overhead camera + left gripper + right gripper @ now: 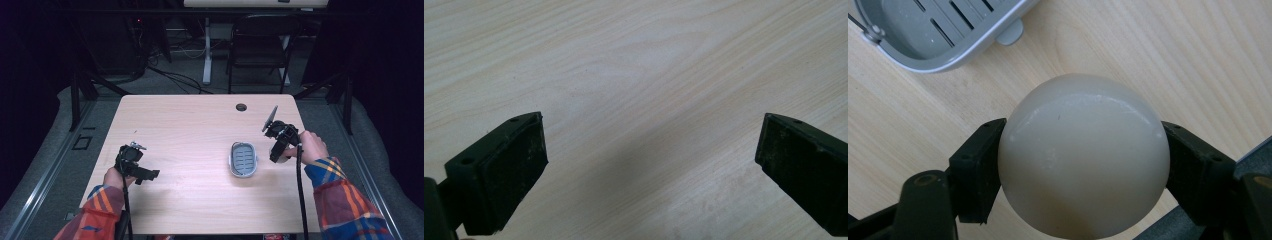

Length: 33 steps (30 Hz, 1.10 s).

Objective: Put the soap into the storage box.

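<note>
High view: the desk [190, 125] carries a grey slotted soap dish [243, 159] right of its middle, nearer the right edge than the left. Just beside the dish, toward the right edge, the right gripper [278, 156] points down at the desk, held by a hand in a plaid sleeve. The left gripper [150, 175] sits near the left edge, toward the front, well apart from the dish.

Left gripper view: the two black jaws stand wide apart over bare wood [639, 75], with nothing between them.

Right gripper view: the jaws are clamped on a pale, rounded bar of soap [1083, 155], one pad pressing each side. The soap hangs above the desk, near the rim of the soap dish [948, 47], which lies at the upper left, apart from the soap.
</note>
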Each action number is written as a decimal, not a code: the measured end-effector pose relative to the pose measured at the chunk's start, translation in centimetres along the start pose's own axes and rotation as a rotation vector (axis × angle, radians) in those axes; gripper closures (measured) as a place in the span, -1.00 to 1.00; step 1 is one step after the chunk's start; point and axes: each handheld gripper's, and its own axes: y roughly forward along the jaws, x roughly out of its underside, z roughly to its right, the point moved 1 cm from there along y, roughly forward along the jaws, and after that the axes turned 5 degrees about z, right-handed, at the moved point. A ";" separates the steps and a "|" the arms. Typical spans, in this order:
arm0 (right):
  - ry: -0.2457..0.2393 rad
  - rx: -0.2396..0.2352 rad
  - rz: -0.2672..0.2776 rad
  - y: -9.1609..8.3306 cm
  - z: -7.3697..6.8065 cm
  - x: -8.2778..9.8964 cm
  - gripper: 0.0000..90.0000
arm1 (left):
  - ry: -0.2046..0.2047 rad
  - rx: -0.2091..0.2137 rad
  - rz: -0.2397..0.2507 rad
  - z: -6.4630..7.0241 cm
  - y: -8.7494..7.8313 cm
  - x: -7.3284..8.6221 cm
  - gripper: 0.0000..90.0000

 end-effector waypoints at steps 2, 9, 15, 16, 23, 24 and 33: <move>0.004 0.002 0.007 -0.2 0.0 -0.2 -0.45 | 0.001 0.002 0.000 0.0 0.0 0.0 -1.00; -0.010 0.008 0.003 -0.7 -0.1 -0.9 -0.45 | 0.000 0.002 0.000 0.0 0.0 0.0 -1.00; -0.022 0.010 0.004 -1.2 -0.3 -1.5 -0.45 | 0.005 0.001 -0.002 0.0 0.0 0.0 -1.00; -0.026 0.011 0.001 -1.3 -0.3 -1.7 -0.45 | 0.001 0.001 -0.003 0.0 0.0 0.0 -1.00; -0.026 0.008 0.017 -1.5 -0.6 -2.3 -0.45 | 0.002 0.001 -0.003 0.0 0.1 0.0 -1.00; -0.031 0.012 0.009 -1.6 -0.6 -2.4 -0.45 | 0.002 0.002 -0.003 0.0 0.1 0.0 -1.00; -0.058 0.015 -0.006 -1.7 -0.8 -3.2 -0.45 | 0.005 0.001 -0.005 0.0 0.1 0.0 -1.00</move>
